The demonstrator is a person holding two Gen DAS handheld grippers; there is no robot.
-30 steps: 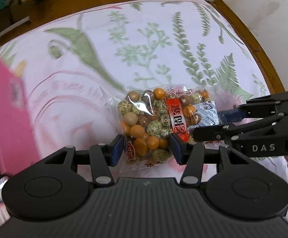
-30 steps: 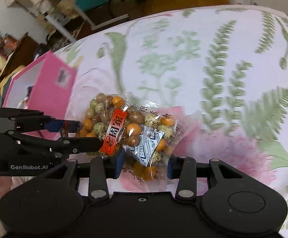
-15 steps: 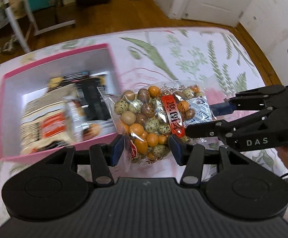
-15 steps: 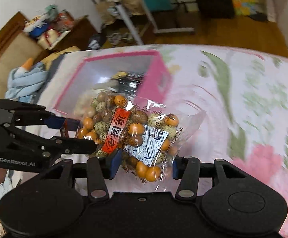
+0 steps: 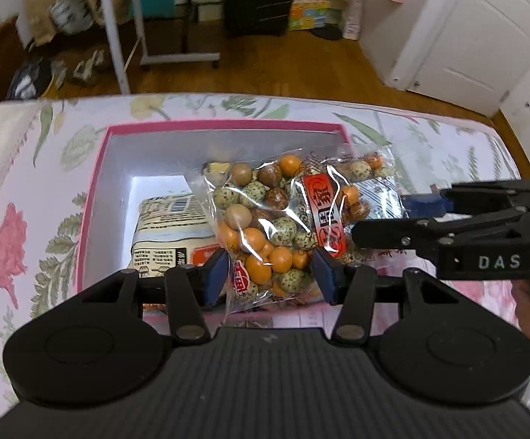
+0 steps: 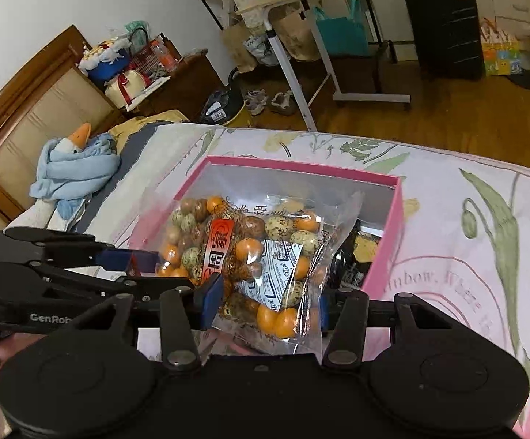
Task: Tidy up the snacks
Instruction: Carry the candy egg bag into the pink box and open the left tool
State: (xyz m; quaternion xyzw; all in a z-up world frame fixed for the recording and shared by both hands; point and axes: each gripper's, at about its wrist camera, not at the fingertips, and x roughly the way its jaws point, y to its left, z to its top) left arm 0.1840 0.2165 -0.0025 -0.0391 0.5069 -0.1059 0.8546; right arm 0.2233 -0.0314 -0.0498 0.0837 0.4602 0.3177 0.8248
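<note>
A clear bag of orange, brown and speckled round snacks [image 5: 283, 219] with a red label hangs over the open pink box [image 5: 93, 197]. My left gripper [image 5: 270, 274] is shut on the bag's near end. My right gripper [image 6: 265, 303] is shut on its other end; the bag [image 6: 250, 252] shows there above the box [image 6: 382, 256]. The right gripper reaches in from the right in the left wrist view [image 5: 385, 219]. Inside the box lies a pale packet with black print [image 5: 170, 226].
The box sits on a bed with a floral cover [image 5: 20, 190]. A dark packet [image 6: 349, 267] lies in the box's right part. A blue cloth and goose toy [image 6: 71, 168] lie by the headboard. Wooden floor, a rolling desk [image 6: 338, 36] and a black suitcase lie beyond.
Both grippers have carried the bag leftward from the open bedcover to above the pink box. The grip on the bag has not changed.
</note>
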